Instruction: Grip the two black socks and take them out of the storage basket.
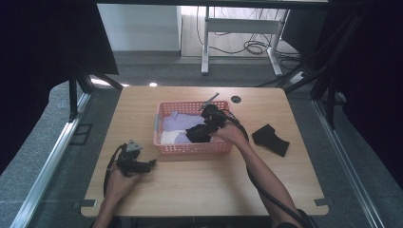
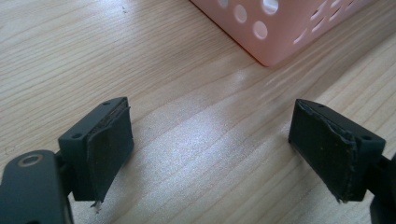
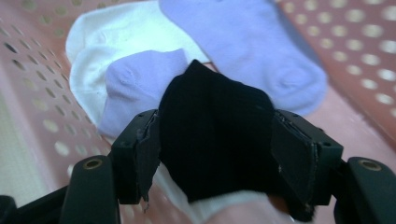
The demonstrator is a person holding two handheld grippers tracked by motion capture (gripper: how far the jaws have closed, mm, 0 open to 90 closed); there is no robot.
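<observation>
Black sock clamped in the right gripper, over the pink basket.

Right gripper closed on the black sock from both sides, pads pressing the bunched cloth, low inside the basket near its front right part. Beneath and behind the held sock, inside the basket: a white sock, a small lilac sock lying on the white one, and a larger lilac sock farther back. On the wooden surface to the right of the basket, well apart from it, a second black sock, lying flat. Left gripper resting on the surface just in front of the basket's left corner, released: jaws wide apart with bare wood between them, and the basket's corner just ahead.
</observation>
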